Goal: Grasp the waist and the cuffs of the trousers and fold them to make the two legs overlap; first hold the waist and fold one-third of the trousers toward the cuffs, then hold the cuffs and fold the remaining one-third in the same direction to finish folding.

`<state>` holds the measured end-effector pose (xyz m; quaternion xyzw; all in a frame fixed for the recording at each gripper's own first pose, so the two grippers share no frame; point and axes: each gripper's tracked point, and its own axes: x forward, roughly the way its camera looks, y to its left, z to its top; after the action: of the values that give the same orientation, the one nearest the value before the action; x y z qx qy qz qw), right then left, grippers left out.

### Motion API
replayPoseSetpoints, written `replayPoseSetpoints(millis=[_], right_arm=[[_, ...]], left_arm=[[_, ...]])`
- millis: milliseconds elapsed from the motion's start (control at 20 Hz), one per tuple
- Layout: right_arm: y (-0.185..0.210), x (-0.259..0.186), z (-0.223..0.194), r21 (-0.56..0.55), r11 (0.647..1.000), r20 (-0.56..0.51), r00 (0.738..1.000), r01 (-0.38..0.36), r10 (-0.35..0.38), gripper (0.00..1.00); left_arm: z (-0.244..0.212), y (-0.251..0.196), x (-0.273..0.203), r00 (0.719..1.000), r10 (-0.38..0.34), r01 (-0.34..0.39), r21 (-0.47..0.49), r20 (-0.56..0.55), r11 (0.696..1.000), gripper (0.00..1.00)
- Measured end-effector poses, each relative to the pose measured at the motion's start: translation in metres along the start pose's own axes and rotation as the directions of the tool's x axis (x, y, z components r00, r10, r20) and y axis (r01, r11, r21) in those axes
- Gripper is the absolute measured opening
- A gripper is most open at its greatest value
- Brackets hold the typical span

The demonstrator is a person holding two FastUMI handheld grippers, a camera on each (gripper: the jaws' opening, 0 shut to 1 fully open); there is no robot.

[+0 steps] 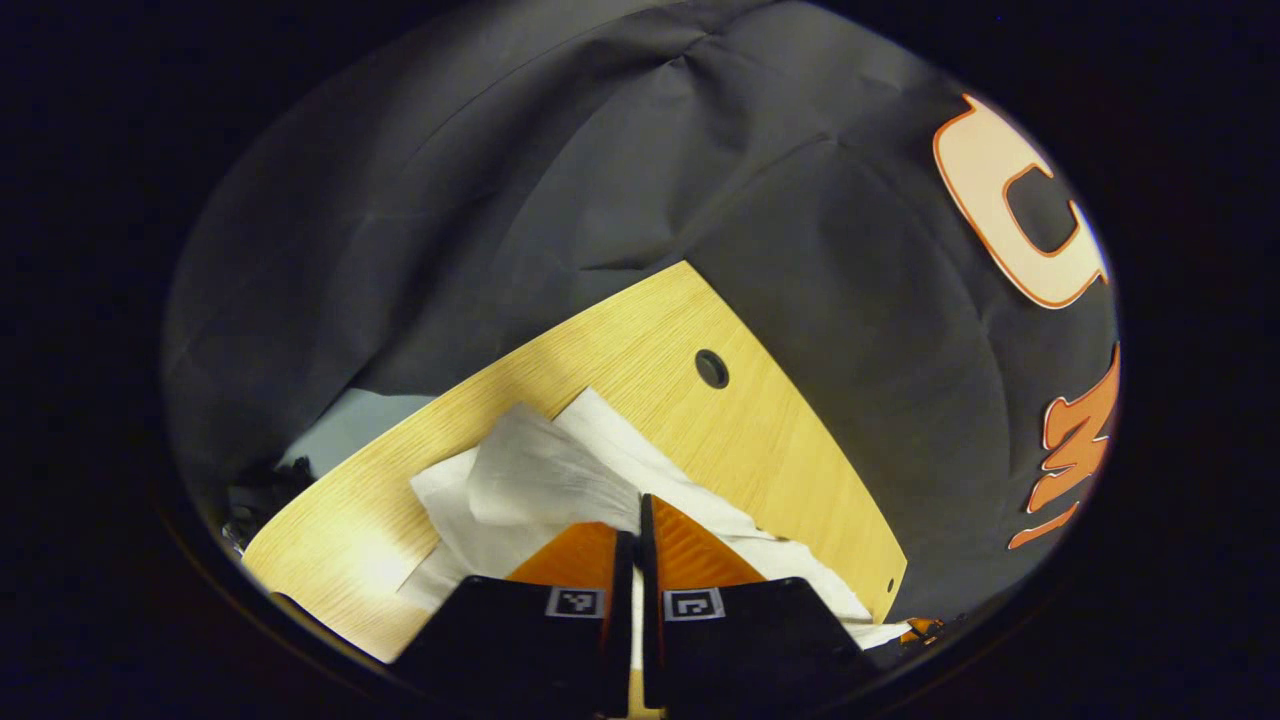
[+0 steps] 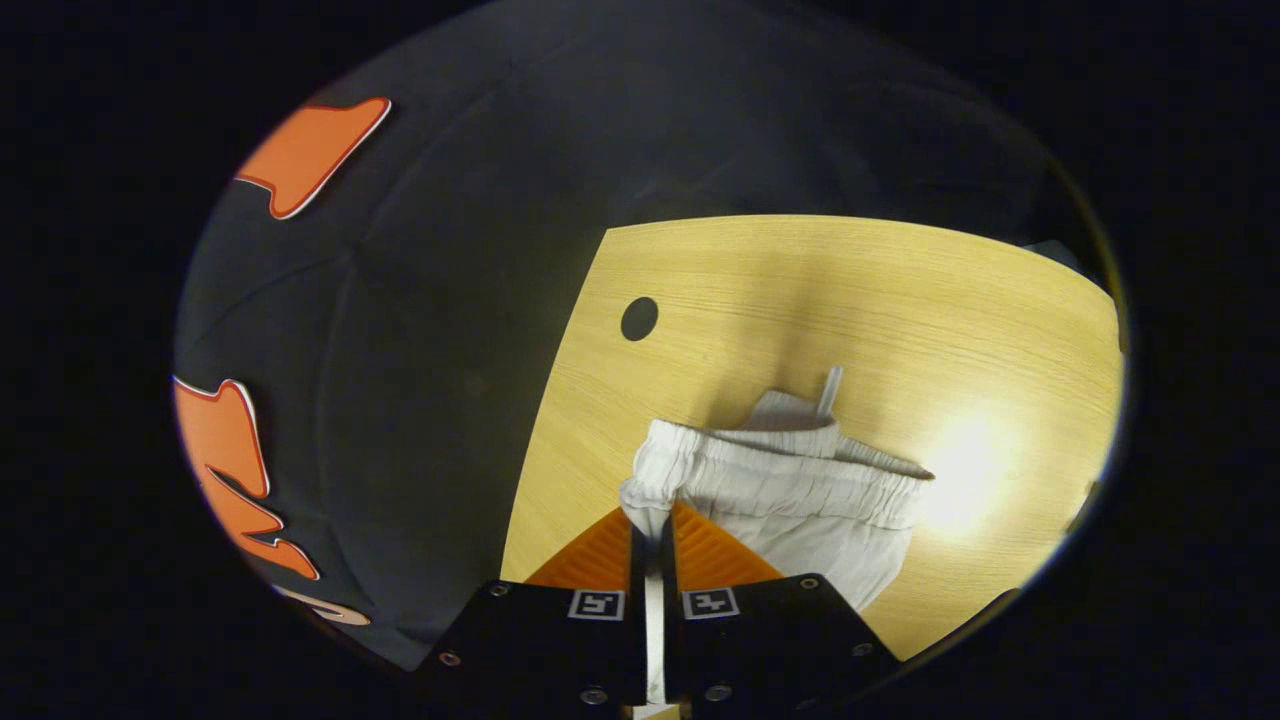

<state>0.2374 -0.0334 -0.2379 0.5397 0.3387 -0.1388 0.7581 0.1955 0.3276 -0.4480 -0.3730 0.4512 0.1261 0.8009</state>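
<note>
White trousers (image 1: 540,480) lie rumpled on the wooden table (image 1: 640,350). In the left gripper view, my left gripper (image 1: 638,505) is shut on a fold of the white cloth, which spreads ahead of the fingers; this end looks like the leg part. In the right gripper view, the gathered elastic waist (image 2: 790,480) with a drawstring (image 2: 830,390) bunches up just ahead, lifted a little off the table (image 2: 850,300). My right gripper (image 2: 653,520) is shut on the left corner of that waistband.
A round cable hole (image 1: 712,369) in the table lies beyond the trousers, also seen as the dark hole (image 2: 640,318) in the right gripper view. The booth's black cloth wall (image 1: 600,150) hangs close behind the table's edge.
</note>
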Motion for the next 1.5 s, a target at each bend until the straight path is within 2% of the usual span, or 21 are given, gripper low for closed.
replayPoseSetpoints(millis=[100, 150, 200, 250, 350, 450, 500, 550, 600, 750, 950, 1050, 1100, 1150, 1200, 1250, 1500], right_arm=[[-0.001, 0.001, -0.001, -0.021, 0.999, 0.001, 1.000, -0.029, 0.029, 0.16], [-0.003, 0.000, 0.001, -0.034, 0.999, 0.006, 0.999, -0.040, 0.040, 0.33], [0.001, 0.002, 0.005, -0.045, 0.998, 0.011, 0.999, -0.049, 0.049, 0.40], [0.000, 0.001, 0.007, -0.057, 0.997, 0.013, 0.999, -0.052, 0.053, 0.54], [-0.007, -0.002, 0.009, -0.092, 0.995, 0.016, 0.999, -0.039, 0.040, 0.68], [-0.020, -0.009, 0.012, -0.135, 0.991, 0.020, 1.000, -0.014, 0.017, 0.76], [-0.027, -0.013, 0.014, -0.155, 0.988, 0.021, 1.000, -0.001, 0.004, 0.77], [-0.034, -0.016, 0.015, -0.174, 0.985, 0.019, 1.000, 0.012, -0.009, 0.71], [-0.044, -0.020, 0.017, -0.191, 0.981, 0.018, 0.999, 0.031, -0.028, 0.83], [-0.067, -0.027, 0.017, -0.213, 0.975, 0.003, 0.998, 0.065, -0.066, 0.89], [-0.101, -0.031, 0.017, -0.239, 0.966, -0.006, 0.995, 0.098, -0.102, 0.92], [-0.115, -0.032, 0.013, -0.230, 0.968, -0.023, 0.994, 0.096, -0.104, 0.92], [-0.122, -0.033, 0.010, -0.220, 0.971, -0.032, 0.994, 0.093, -0.103, 0.92], [-0.129, -0.032, 0.008, -0.213, 0.973, -0.041, 0.994, 0.091, -0.102, 0.91], [-0.137, -0.032, 0.005, -0.209, 0.974, -0.049, 0.994, 0.090, -0.102, 0.92], [-0.144, -0.032, 0.002, -0.205, 0.975, -0.057, 0.993, 0.087, -0.100, 0.92], [-0.161, -0.027, -0.019, -0.178, 0.984, -0.100, 0.994, 0.024, -0.042, 0.92]], left_arm=[[0.008, -0.007, 0.000, 0.999, 0.016, -0.017, 0.030, 0.038, 0.999, 0.22], [0.013, -0.011, -0.001, 0.998, 0.026, -0.028, 0.048, 0.056, 0.998, 0.31], [0.014, -0.016, -0.002, 0.997, 0.022, -0.027, 0.060, 0.069, 0.998, 0.39], [0.013, -0.020, -0.007, 0.997, 0.018, -0.024, 0.071, 0.075, 0.997, 0.51], [0.011, -0.026, -0.017, 0.996, 0.024, -0.031, 0.088, 0.082, 0.996, 0.74], [0.008, -0.036, -0.027, 0.996, 0.022, -0.031, 0.109, 0.085, 0.994, 0.98], [0.006, -0.039, -0.031, 0.996, 0.017, -0.028, 0.128, 0.083, 0.991, 0.99], [-0.001, -0.044, -0.035, 0.997, 0.016, -0.028, 0.154, 0.082, 0.988, 1.00], [-0.004, -0.048, -0.041, 0.997, 0.019, -0.033, 0.184, 0.081, 0.982, 1.00], [-0.010, -0.059, -0.055, 0.994, 0.033, -0.062, 0.279, 0.106, 0.958, 1.00], [-0.028, -0.078, -0.069, 0.993, 0.007, -0.050, 0.354, 0.122, 0.934, 1.00], [-0.036, -0.094, -0.083, 0.992, -0.019, -0.032, 0.382, 0.128, 0.924, 1.00], [-0.041, -0.103, -0.090, 0.991, -0.036, -0.018, 0.399, 0.128, 0.917, 0.96], [-0.048, -0.110, -0.096, 0.990, -0.049, -0.010, 0.422, 0.129, 0.906, 1.00], [-0.054, -0.119, -0.101, 0.989, -0.061, -0.007, 0.449, 0.136, 0.894, 0.96], [-0.062, -0.129, -0.106, 0.987, -0.075, -0.002, 0.475, 0.142, 0.880, 1.00], [-0.095, -0.188, -0.135, 0.971, -0.177, 0.060, 0.552, 0.160, 0.831, 0.99]])
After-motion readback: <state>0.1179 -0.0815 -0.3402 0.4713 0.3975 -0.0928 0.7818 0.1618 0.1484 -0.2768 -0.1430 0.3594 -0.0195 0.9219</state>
